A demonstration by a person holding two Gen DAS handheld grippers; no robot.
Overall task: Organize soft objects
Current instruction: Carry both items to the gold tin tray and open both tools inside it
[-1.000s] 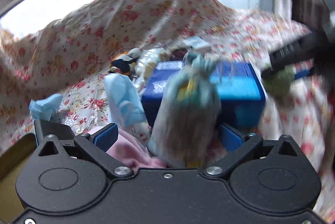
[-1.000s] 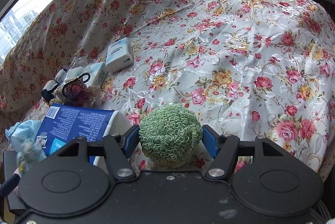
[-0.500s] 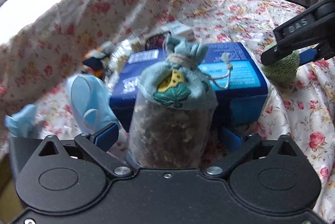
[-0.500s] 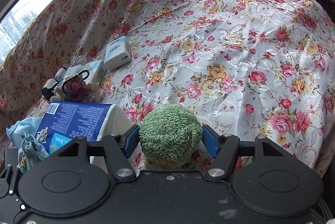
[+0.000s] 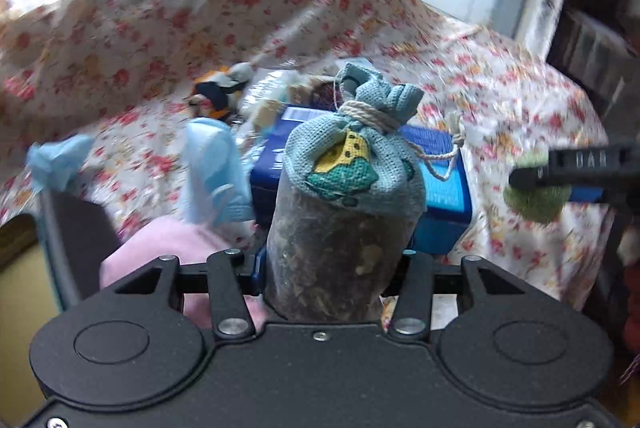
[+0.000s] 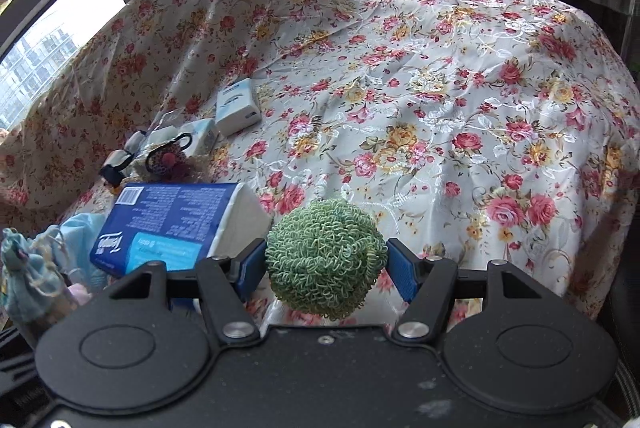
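My left gripper [image 5: 332, 264] clamps the sachet bag [image 5: 352, 163]; my right gripper [image 6: 326, 264] squeezes the green scrubber ball [image 6: 324, 264]. At ten o'clock, the blue tissue pack [image 6: 160, 220]; its print is unreadable.

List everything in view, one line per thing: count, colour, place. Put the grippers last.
sachet bag: one, teal cloth top tied with cord over a clear lower part, between the left fingers.
scrubber ball: one, green looped, between the right fingers.
tissue pack: one, blue and white, on the cloth left of the ball.
small box: one, white with blue print, farther back on the cloth.
face mask: one, light blue, left of the bag.
pink cloth: one, pale pink, below the mask.
floral cloth: one, cream with red and yellow roses, under everything.
left gripper: one, black with blue pads, clamped on the bag.
right gripper: one, black with blue pads, clamped on the ball.
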